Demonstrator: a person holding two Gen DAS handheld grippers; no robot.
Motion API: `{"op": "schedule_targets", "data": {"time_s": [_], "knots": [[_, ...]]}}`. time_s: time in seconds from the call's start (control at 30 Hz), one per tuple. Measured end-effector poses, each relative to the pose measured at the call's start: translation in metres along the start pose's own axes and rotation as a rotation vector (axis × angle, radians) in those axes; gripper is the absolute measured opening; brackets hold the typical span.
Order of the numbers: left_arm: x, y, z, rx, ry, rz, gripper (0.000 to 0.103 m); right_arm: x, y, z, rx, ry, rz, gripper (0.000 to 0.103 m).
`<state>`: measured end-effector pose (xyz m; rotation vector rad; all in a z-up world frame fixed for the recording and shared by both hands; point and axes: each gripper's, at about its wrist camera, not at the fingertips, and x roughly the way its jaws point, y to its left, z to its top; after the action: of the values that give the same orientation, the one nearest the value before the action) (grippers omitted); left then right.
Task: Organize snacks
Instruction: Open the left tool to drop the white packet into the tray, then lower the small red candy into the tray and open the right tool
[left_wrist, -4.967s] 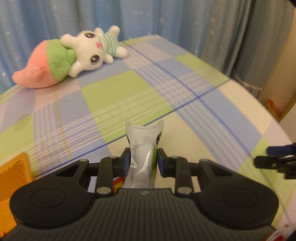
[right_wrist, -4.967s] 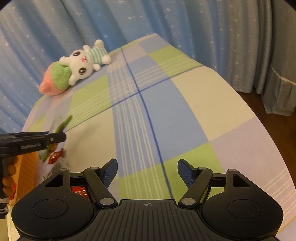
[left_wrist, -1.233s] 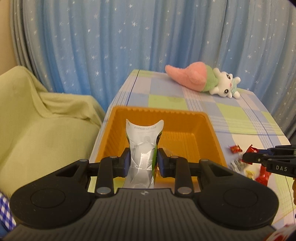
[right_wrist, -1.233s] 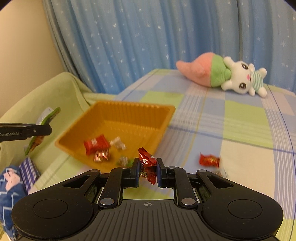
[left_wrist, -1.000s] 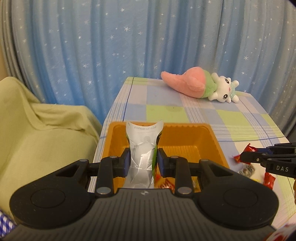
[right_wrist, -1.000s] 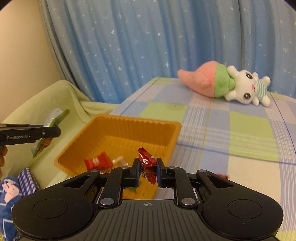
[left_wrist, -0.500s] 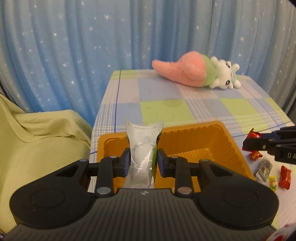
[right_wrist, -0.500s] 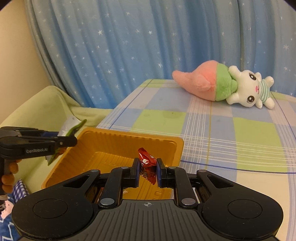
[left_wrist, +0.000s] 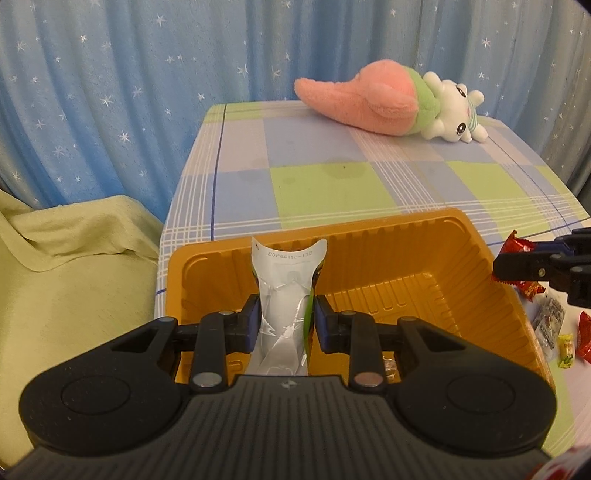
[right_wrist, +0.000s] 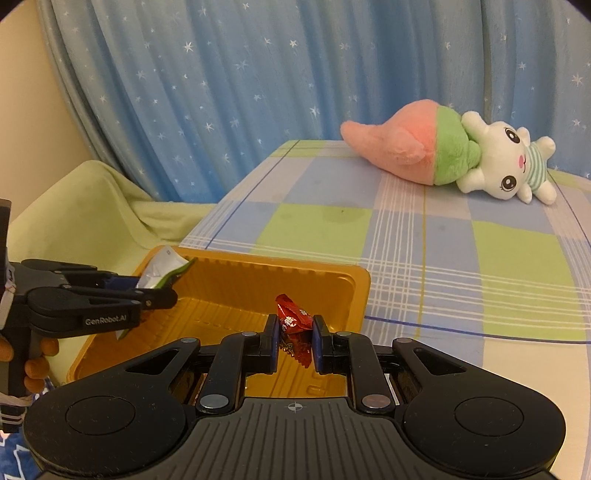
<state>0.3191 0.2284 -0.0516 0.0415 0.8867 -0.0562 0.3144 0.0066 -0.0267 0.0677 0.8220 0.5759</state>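
Left gripper (left_wrist: 283, 325) pinched a light, crinkly silver pouch (left_wrist: 284, 291) mid-body; right gripper (right_wrist: 294, 343) clamped a slippery red candy (right_wrist: 292, 325) over orange tray (right_wrist: 347, 280).

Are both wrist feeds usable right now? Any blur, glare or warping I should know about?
Left wrist view: sharp, date print on the silver packet readable; fisheye bends the orange tray rim, corners dark. Right wrist view: sharp too, red candy crisp, mild sheen on the tray floor, warm colour cast, curtain bowed at the edges.
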Motion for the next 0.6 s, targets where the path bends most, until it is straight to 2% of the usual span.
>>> {"op": "schedule_targets", "data": {"time_s": [0.2,0.27,0.6], "knots": [[0.007,-0.003,-0.001,-0.005,0.029,-0.017,0.028,0.003,-0.001,0.001,0.008,0.008,-0.001,0.018],[0.007,-0.004,-0.002,-0.01,0.035,-0.026,0.033,0.004,-0.001,0.002,0.013,0.007,0.001,0.018],[-0.016,-0.004,-0.001,-0.057,0.009,-0.051,0.04,0.002,-0.002,0.004,0.026,-0.001,0.01,0.018]]}}
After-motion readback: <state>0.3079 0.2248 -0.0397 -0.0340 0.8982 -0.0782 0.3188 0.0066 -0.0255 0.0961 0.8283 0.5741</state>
